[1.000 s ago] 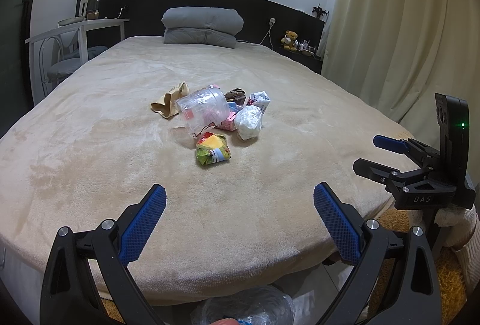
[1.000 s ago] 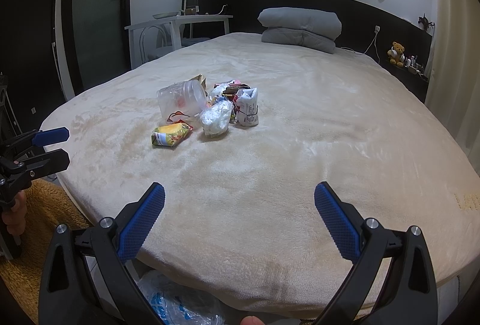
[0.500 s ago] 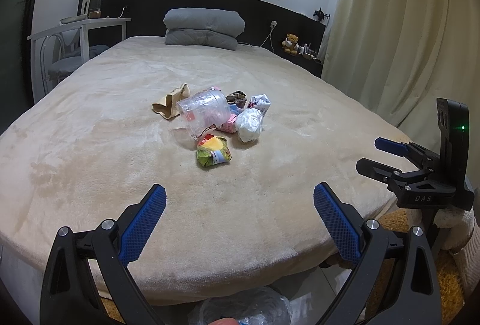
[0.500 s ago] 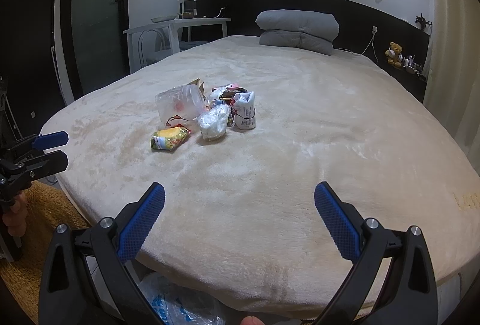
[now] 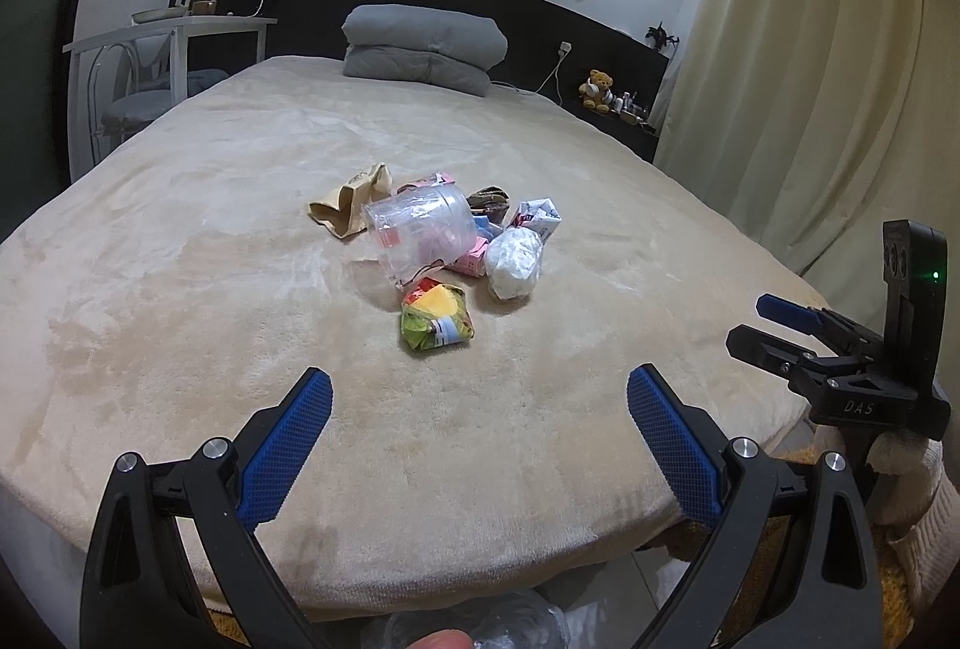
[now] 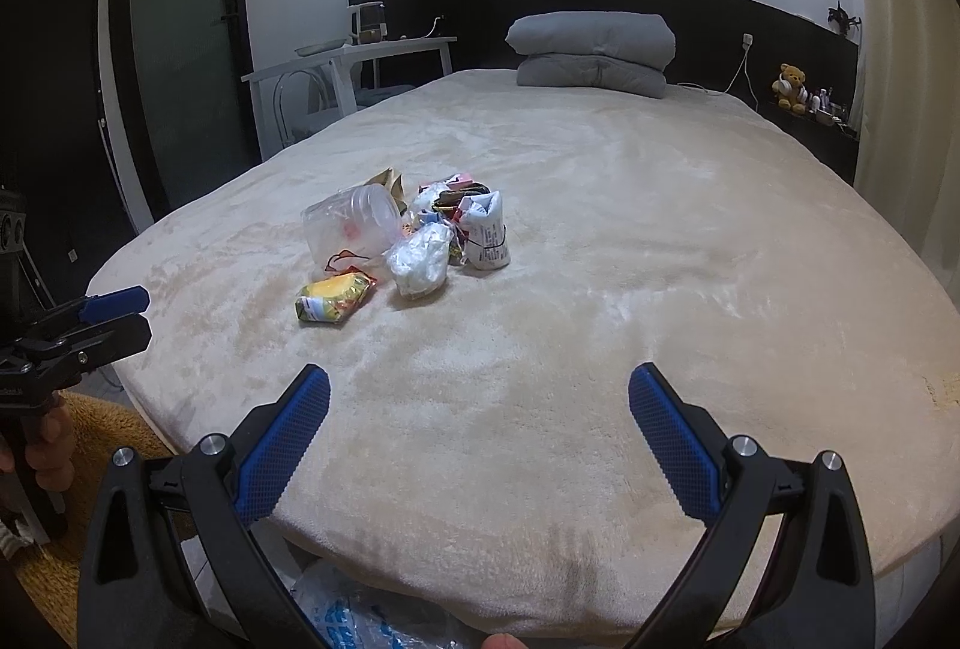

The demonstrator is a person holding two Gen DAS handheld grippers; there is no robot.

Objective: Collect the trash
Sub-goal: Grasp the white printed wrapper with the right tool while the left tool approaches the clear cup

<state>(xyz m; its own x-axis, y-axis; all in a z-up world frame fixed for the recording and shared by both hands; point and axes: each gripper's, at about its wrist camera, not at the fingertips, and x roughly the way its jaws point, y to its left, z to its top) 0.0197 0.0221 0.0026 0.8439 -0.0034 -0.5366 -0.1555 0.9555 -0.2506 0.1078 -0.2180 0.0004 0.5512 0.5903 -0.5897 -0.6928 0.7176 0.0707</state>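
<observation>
From the left wrist camera, the left gripper (image 5: 479, 409) hangs over the near edge of the bed (image 5: 180, 325), its blue-padded jaws spread wide with nothing between them. The trash lies in a loose heap near the middle of the beige blanket, well ahead of the fingertips. Nearest is a crumpled yellow-green snack wrapper (image 5: 437, 320). Behind it a clear plastic container (image 5: 420, 232) lies on its side, with a balled white plastic bag (image 5: 513, 264) to its right and a pink packet (image 5: 471, 260) between the two. A tan paper bag (image 5: 351, 202) lies behind the container to the left, and a small white carton (image 5: 537, 217) sits at the heap's far right. The right gripper (image 5: 780, 328) shows at the right edge, seen side-on, its jaws apart and empty. A folded grey duvet (image 5: 423, 49) rests at the headboard.

From the right wrist camera, the right gripper (image 6: 479, 409) is likewise over the bed's near edge, jaws wide apart and holding nothing. The same heap lies ahead and to the left: snack wrapper (image 6: 335, 296) nearest, white plastic bag (image 6: 420, 259) beside it, clear container (image 6: 351, 224) behind, white carton (image 6: 489, 232) to the right. The left gripper (image 6: 117, 316) shows at the left edge, beyond the bed's side. A clear plastic bag (image 6: 360, 613) with blue print lies on the floor below the bed edge.
</observation>
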